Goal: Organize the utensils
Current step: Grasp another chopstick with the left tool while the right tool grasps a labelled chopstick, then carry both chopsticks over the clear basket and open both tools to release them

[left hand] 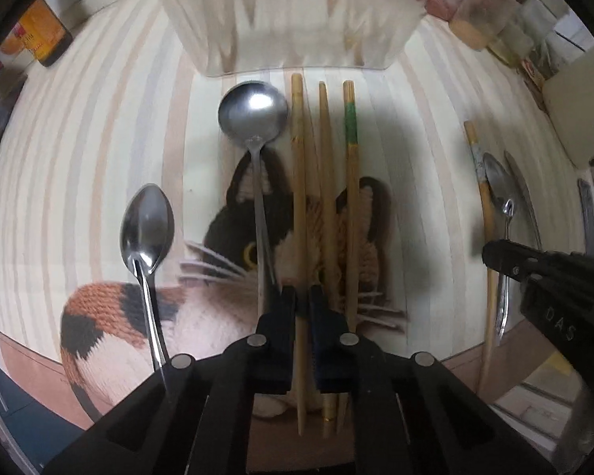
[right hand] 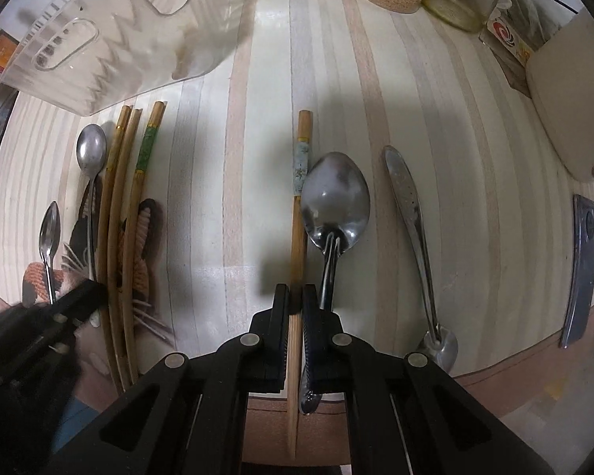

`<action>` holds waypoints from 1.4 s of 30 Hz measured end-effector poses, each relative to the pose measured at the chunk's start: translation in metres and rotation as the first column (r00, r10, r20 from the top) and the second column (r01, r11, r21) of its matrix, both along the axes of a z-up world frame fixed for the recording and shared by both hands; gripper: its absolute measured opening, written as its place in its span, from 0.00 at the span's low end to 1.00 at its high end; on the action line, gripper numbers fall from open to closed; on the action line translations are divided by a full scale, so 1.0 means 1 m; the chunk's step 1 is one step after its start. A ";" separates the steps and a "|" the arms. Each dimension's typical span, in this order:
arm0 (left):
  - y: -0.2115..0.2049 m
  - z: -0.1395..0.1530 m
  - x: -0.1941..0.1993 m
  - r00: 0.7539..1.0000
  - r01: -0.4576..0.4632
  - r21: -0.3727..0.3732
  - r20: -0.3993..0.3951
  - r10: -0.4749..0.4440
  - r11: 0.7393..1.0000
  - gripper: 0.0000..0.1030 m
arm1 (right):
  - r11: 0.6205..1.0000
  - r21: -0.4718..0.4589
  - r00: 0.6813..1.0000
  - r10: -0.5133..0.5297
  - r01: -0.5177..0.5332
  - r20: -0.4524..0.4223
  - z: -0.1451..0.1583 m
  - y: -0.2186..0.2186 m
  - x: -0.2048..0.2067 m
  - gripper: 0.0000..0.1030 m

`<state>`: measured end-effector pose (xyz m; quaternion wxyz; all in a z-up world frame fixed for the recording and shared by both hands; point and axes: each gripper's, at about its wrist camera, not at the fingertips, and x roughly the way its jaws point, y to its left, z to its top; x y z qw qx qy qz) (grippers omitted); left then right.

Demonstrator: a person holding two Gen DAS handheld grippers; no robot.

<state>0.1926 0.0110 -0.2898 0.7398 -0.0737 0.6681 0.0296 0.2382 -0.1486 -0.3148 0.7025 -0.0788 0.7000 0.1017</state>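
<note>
On the striped desk (right hand: pixel 435 99), the right gripper (right hand: pixel 295 297) is pinching a blue-banded chopstick (right hand: pixel 301 150), the left gripper (left hand: pixel 303 297) a plain chopstick (left hand: pixel 297 118). Lifting could be dragging the touching large spoon (right hand: pixel 334 194) along.

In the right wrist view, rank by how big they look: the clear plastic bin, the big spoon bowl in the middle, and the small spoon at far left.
1. clear plastic bin
2. big spoon bowl
3. small spoon, though its distance from the camera may exaggerate this.

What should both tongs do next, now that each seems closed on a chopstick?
Probably lift both straight up, then carry forward to the clear ribbed plastic holder. The left tongs pinch a plain bamboo chopstick lying among others on the cat-print mat; the right tongs pinch a chopstick with a pale blue band touching a large steel spoon, so rise slowly.
</note>
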 end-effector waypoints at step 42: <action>-0.030 0.036 -0.006 0.999 -0.043 0.041 0.030 0.041 0.998 0.05 | 0.996 0.092 1.000 0.003 -0.003 0.002 0.030 0.002 -0.004 0.06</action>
